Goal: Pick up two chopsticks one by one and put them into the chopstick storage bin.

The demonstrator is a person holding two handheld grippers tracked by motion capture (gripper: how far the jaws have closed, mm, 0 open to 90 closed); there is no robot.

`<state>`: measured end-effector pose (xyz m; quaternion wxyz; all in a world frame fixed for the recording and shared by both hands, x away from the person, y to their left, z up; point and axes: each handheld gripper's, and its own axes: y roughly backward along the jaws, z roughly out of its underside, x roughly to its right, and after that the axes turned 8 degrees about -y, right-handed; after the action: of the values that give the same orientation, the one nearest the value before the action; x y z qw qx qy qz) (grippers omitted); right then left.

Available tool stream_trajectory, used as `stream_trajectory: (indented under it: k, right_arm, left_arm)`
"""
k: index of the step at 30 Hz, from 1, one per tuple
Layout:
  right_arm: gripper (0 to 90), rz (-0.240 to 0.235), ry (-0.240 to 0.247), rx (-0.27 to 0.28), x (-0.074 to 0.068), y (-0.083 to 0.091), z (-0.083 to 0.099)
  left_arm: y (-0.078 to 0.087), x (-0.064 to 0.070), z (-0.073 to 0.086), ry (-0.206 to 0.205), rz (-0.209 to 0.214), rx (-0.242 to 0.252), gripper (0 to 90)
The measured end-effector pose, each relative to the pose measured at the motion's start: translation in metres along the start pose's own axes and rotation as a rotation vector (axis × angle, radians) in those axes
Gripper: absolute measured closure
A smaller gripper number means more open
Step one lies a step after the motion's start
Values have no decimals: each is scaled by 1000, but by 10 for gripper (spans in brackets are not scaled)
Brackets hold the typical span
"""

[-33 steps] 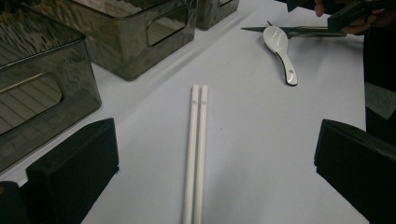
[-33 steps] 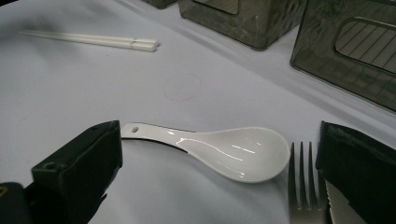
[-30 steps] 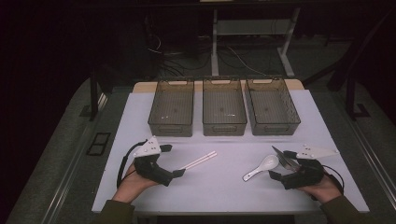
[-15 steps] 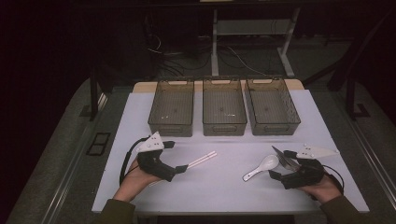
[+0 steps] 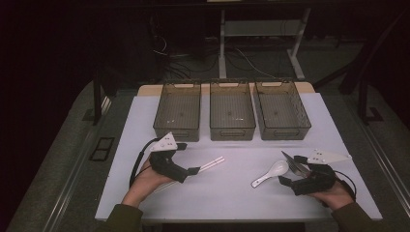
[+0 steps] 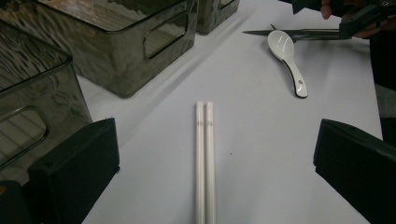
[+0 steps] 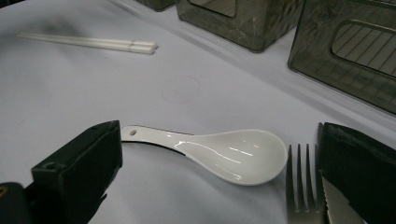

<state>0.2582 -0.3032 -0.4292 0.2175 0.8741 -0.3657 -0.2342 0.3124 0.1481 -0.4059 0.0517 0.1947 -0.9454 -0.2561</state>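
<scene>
- Chopsticks [image 6: 204, 158] lie paired on the tabletop [image 5: 232, 193], between the left gripper [image 5: 191, 170] jaws (wide, not yet closed)
- Right gripper [image 5: 285, 180], at 4 o'clock, gapes over the spoon [image 7: 219, 151]
- Bins [image 5: 232, 126] at 12 o'clock sit unfilled; sorting looks unstarted

Three smoke-tinted bins are lined up side by side along the far edge of the bench [image 5: 145, 145], which is covered in white: a left bin [image 5: 178, 112], a middle bin [image 5: 232, 111] and a right bin [image 5: 282, 110]. Handle cut-outs are seen in their near walls. Each bin is shown upright and close to its neighbour. Beyond the far edge, cables [image 5: 241, 60] are strewn on the dark floor beside a pale stand [image 5: 223, 48].
</scene>
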Motion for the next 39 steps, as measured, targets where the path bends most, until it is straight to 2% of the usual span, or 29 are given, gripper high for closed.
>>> stream_trajectory:
  k: [10,22,25,29,30,32,34,39]
  right_arm:
    - [6,2,-4,1,0,0,0]
    - [6,4,-5,4,0,1,0]
    - [7,3,-2,4,1,1,0]
    - [7,3,1,4,1,0,0]
    - [6,4,0,3,0,0,0]
    - [6,4,1,3,0,1,0]
    - [7,5,0,3,0,1,0]
    - [6,8,2,1,1,1,0]
  left_arm:
    - [-12,-7,-10,-2,13,9,2]
    - [-35,-20,-16,-13,24,-18,16]
    - [-35,-21,-15,-11,21,-16,35]
    - [-34,-21,-13,-11,31,-27,94]
    - [-35,-20,-14,-13,34,-30,139]
    - [-37,-18,-14,-12,36,-31,148]
    - [-39,-18,-14,-16,42,-40,228]
    - [-41,-17,-14,-31,43,-73,315]
